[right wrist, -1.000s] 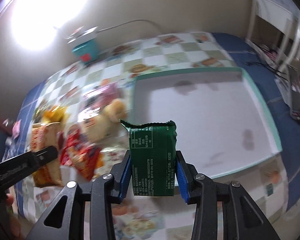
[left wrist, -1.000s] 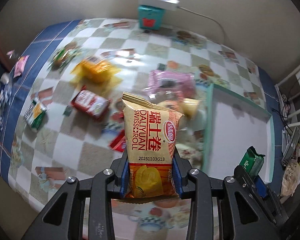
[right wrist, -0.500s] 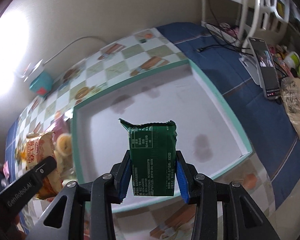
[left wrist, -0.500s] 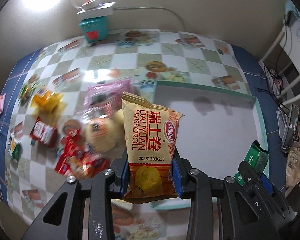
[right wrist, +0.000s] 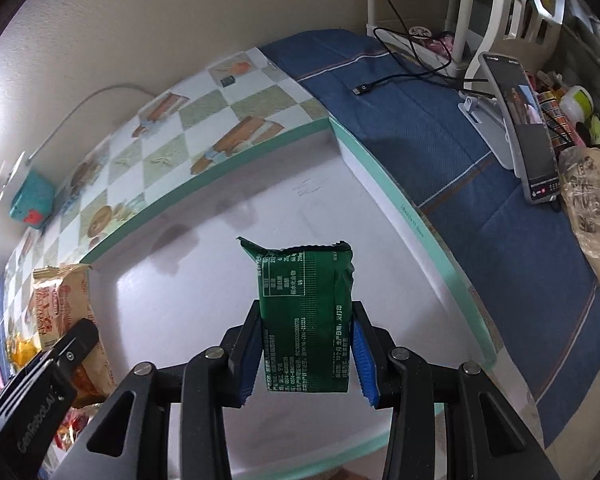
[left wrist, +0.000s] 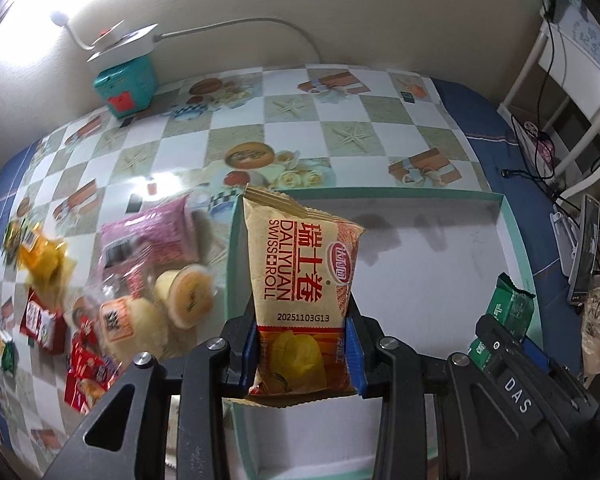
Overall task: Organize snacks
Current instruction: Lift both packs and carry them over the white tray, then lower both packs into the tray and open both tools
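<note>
My left jaws clamp a yellow Swiss roll packet (left wrist: pixel 304 280); my right jaws clamp a green packet (right wrist: pixel 306 320). Both hang over the white tray (right wrist: pixel 400 200), loose snacks (left wrist: pixel 140 280) at nine o'clock.

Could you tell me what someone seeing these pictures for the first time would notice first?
Most likely the two packets held up at the centre of each view: an orange Swiss roll packet clamped in the left gripper, and a dark green snack packet clamped in the right gripper. Both hang over a white tray with a teal rim, which holds nothing yet. To its left, a jumble of loose snacks lies on the checked tablecloth.
</note>
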Available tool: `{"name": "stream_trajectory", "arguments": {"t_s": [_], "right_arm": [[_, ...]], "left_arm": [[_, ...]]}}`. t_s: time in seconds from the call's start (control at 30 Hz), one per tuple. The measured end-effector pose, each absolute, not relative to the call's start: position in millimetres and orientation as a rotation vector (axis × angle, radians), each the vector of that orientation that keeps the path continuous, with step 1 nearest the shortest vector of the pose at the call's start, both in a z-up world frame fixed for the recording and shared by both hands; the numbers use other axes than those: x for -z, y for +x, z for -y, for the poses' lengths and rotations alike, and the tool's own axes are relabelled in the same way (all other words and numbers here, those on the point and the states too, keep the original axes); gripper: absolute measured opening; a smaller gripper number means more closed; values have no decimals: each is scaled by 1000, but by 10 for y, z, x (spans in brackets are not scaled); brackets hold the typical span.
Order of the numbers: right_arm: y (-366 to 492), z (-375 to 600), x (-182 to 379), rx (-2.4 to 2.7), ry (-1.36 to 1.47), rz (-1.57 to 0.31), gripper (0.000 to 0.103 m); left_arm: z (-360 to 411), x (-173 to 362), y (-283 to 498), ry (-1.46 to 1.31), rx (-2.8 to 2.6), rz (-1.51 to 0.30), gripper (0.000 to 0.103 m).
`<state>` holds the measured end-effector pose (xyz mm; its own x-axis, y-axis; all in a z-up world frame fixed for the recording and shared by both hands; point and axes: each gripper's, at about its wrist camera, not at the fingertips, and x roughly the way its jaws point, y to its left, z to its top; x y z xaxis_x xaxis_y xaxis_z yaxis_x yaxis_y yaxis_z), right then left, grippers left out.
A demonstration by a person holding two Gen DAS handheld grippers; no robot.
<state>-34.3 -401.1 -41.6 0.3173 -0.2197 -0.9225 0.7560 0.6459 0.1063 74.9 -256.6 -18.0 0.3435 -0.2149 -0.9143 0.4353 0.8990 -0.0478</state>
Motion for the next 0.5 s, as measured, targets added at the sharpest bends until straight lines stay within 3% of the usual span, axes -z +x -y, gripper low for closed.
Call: {"name": "stream_trajectory", "arguments": {"t_s": [0.5], "right_arm": [[-163,4175,531,702,582,-1072,43]], "left_arm": [[2647,434,906,196,443,-1165,38]]}}
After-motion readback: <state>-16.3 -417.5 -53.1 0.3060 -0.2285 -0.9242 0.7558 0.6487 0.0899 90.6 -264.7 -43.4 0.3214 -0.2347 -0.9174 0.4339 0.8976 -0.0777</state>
